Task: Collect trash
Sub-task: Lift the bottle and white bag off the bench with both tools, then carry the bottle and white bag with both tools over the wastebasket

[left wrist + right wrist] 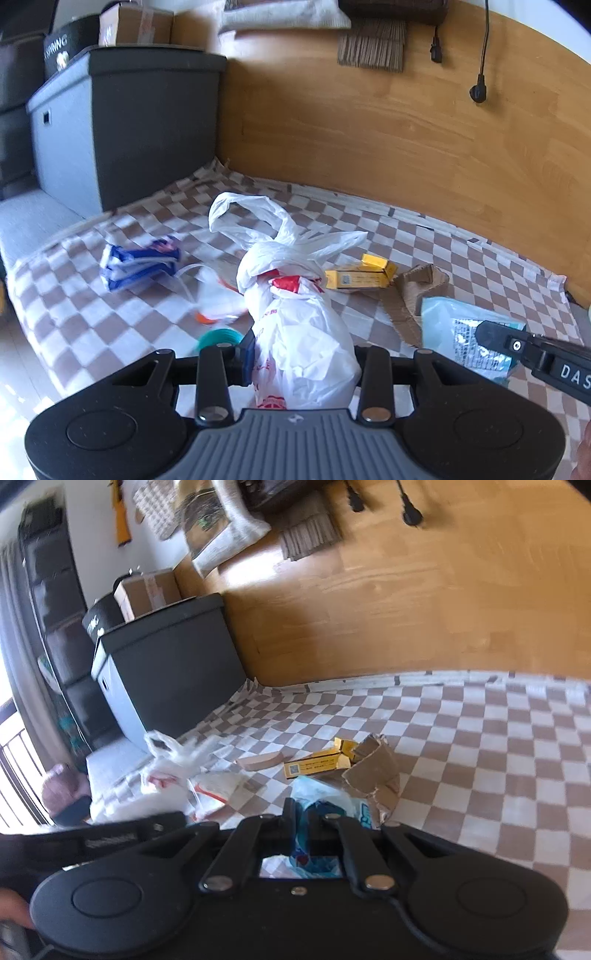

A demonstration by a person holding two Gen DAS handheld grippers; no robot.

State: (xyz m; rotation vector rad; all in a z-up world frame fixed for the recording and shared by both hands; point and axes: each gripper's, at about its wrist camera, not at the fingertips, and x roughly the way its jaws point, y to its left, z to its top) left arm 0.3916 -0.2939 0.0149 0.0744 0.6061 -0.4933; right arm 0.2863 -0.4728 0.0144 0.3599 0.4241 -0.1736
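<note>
Trash lies scattered on a checkered cloth [424, 236]: a yellow carton [360, 277], torn cardboard [373, 775], a blue wrapper [138, 262]. The left gripper [301, 363], partly open, clamps a knotted white plastic bag [295, 325], contents hidden. The right gripper [301, 825] is pinched tight on a light-blue packet [325, 805].

White bag [303, 332] red print; brown-white checked cloth [443, 251]; yellow box [360, 277]; blue-white packet [138, 262].
</note>
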